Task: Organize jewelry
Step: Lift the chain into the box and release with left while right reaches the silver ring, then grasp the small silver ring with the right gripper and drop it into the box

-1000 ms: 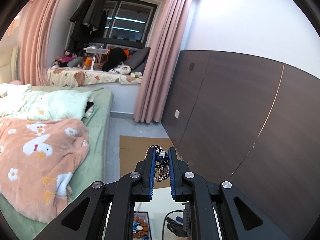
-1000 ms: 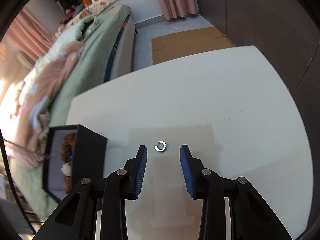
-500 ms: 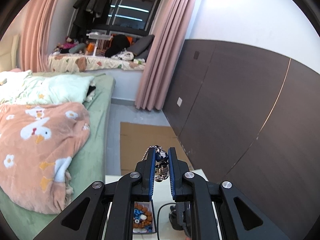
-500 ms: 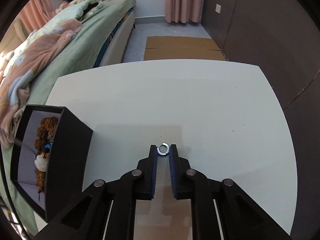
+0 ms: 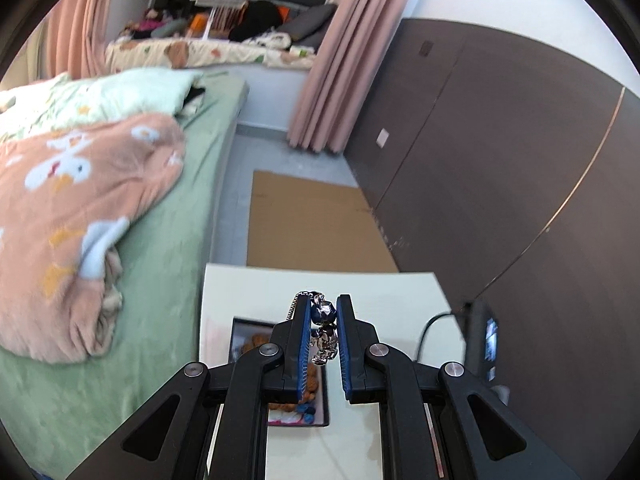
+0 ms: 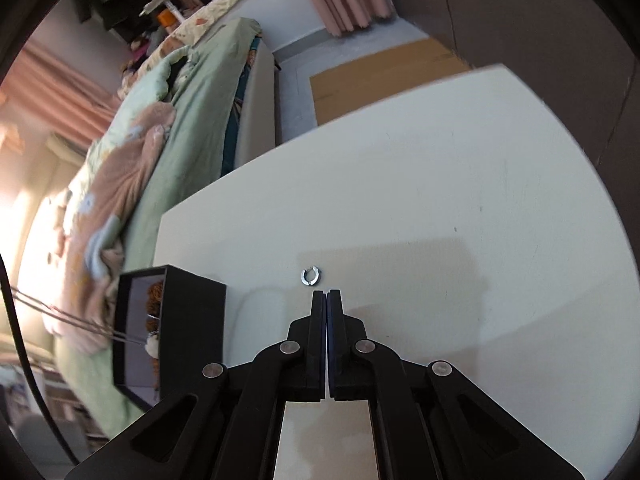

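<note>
Left gripper (image 5: 324, 322) narrow, clamped on a silver charm (image 5: 325, 330) with chain, above the black box (image 5: 280, 420) at the worktop's (image 5: 380, 288) left edge. Right gripper (image 6: 327, 294) fully closed on nothing after just closing; the open ring (image 6: 311, 276) lies on the worktop just beyond its tips, not touching. Box (image 6: 172, 328) left of the right gripper, near the bed-side edge. Wide bare worktop ahead and right, up to the dark wall (image 6: 560, 12). No legible writing.
</note>
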Demonstrator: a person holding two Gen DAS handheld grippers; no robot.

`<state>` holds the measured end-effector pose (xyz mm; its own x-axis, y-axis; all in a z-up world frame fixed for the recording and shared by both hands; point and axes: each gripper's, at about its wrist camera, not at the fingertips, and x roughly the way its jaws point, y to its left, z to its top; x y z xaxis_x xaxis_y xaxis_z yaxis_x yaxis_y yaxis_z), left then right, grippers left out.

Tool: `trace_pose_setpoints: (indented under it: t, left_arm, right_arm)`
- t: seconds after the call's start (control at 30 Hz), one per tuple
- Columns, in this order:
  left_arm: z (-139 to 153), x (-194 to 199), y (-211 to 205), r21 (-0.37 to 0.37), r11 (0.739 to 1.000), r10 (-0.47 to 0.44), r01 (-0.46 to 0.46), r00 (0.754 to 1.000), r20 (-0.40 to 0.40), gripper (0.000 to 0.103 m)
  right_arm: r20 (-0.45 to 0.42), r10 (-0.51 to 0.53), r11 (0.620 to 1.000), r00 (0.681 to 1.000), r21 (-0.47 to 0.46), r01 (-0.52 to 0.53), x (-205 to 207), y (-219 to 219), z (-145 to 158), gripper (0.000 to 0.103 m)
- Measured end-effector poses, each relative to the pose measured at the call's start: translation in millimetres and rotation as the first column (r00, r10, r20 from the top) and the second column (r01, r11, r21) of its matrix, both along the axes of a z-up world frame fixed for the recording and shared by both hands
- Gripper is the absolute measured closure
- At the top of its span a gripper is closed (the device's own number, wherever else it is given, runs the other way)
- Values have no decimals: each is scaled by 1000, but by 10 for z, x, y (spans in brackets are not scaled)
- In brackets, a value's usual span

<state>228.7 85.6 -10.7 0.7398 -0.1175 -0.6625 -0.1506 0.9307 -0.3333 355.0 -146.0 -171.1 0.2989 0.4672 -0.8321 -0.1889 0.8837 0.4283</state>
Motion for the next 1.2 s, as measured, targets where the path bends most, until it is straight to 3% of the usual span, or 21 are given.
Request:
trace_pose_setpoints:
  t: [0.03,0.1,0.17,0.27,0.3,0.33,0.4,0.6,0.73,0.83,0.93,1.2]
  left_arm:
    - [-76,22,6,-7,1000,0,0,1000,-16,90]
    - [-200,62,29,-31,1000,-3,2,999,-41,90]
    - [-355,105,72,-74,997,-12,7,997,-74,89]
    - [-549,155,139,-122,992,-18,3,992,-123,84]
    - [-607,160,160,-129,992,-16,-2,990,-141,68]
    - [-641,153,178,-130,991,-11,-8,989,-147,45]
    - [-661,118,201,-132,991,0,-18,991,-134,30]
    - [-763,12,374,-148,987,40,-60,990,-134,30]
    - [-822,-22,429,-173,982,52,-75,989,-137,30]
    - [-852,-46,432,-176,982,48,-73,989,-141,30]
    - [-844,-100,420,-174,982,44,-67,990,-134,30]
    - [-870,-180,397,-186,980,50,-73,990,-129,30]
  right_arm:
    - [-19,-6,1000,1000,11,6,21,-4,-28,100]
    - [-36,-17,1000,999,16,17,54,-25,-53,80]
    - [-13,-23,1000,1000,-4,22,53,12,-33,70]
    - [25,12,999,1000,-43,-11,53,139,0,70]
    - [27,23,998,999,-55,-21,77,191,-7,70]
    - [30,30,997,999,-72,-28,98,223,-16,70]
    - [38,40,993,998,-113,-36,164,302,-36,70]
    - [68,97,980,993,-179,-84,131,496,-14,70]
    - [105,140,948,985,-301,-103,75,653,-41,70]
    - [125,144,937,982,-336,-95,47,702,-44,71]
    - [149,146,919,978,-388,-78,13,722,-46,89]
    - [129,99,944,987,-325,-52,-54,560,24,89]
